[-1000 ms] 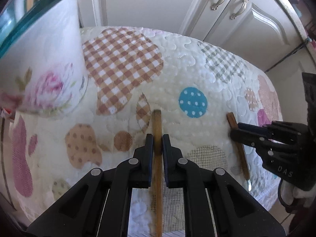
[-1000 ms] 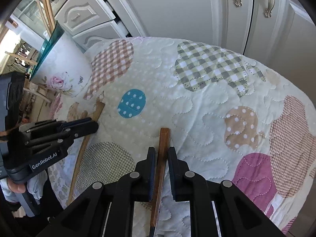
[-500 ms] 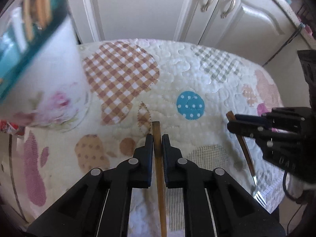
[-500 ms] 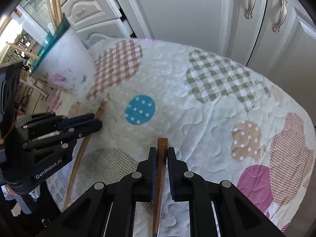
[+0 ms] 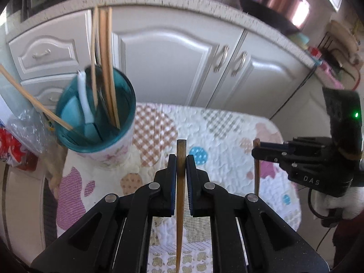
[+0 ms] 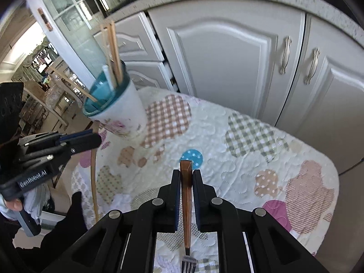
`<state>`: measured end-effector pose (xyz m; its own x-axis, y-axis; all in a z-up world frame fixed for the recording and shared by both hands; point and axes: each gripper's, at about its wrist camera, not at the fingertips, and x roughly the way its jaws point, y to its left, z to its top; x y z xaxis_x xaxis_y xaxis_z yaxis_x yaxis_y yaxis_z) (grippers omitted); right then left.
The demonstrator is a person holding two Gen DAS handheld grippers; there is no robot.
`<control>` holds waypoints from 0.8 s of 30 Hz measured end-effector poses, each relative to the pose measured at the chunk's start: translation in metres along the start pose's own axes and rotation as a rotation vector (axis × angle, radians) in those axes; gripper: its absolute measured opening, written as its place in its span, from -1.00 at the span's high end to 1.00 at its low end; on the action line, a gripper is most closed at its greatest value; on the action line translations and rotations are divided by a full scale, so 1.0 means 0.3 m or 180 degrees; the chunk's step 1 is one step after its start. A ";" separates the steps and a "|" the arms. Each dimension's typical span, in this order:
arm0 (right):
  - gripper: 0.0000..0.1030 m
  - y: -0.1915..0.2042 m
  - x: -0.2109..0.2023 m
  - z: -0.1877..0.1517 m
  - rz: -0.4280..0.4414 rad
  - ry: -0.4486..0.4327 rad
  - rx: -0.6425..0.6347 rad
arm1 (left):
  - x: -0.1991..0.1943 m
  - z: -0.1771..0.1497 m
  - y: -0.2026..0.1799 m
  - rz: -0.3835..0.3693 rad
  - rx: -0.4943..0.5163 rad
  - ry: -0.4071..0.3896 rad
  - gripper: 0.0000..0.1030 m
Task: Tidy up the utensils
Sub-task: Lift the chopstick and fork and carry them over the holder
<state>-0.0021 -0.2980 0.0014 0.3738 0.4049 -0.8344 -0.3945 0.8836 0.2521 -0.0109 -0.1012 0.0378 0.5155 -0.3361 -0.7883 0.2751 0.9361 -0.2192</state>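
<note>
My left gripper [image 5: 181, 159] is shut on a wooden chopstick [image 5: 180, 195], held upright above the quilted table. It also shows in the right wrist view [image 6: 91, 140] with the chopstick [image 6: 93, 182] hanging below it. My right gripper [image 6: 186, 175] is shut on a fork with a brown wooden handle [image 6: 186, 195], its tines [image 6: 188, 261] pointing down. It also shows in the left wrist view [image 5: 257, 152]. A white floral utensil cup with a teal inside [image 5: 100, 136] stands at the left and holds several chopsticks and a white utensil; it also shows in the right wrist view [image 6: 118, 111].
The table carries a cream quilted cloth with patchwork shapes [image 5: 227, 132]. White cabinet doors [image 5: 173, 63] stand behind it under a speckled counter. A plastic bag and a red packet [image 5: 13, 145] lie left of the cup.
Both grippers have risen well above the table with their utensils, which now hang upright. The views have tilted up, so the cup's open top and the cabinets now show.
</note>
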 end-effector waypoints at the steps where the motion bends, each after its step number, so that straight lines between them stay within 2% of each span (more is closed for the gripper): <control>1: 0.81 0.008 -0.021 -0.001 -0.0011 -0.0035 -0.0014 | -0.016 0.005 0.004 -0.0019 -0.0010 -0.0026 0.87; 11: 0.81 0.062 -0.190 0.020 -0.0048 -0.0347 -0.0096 | -0.176 0.066 0.026 -0.0162 -0.0103 -0.0364 0.87; 16: 0.81 0.090 -0.233 0.035 -0.0058 -0.0454 -0.0126 | -0.258 0.106 0.080 -0.0214 -0.0244 -0.0512 0.87; 24: 0.81 0.126 -0.266 0.077 0.0013 -0.0582 -0.0166 | -0.350 0.150 0.118 -0.0187 -0.0291 -0.0709 0.87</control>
<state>-0.0274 -0.2914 0.0889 0.5166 0.4487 -0.7293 -0.4375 0.8704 0.2257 -0.0187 -0.0373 0.1387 0.6698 -0.3952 -0.6286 0.2404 0.9164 -0.3200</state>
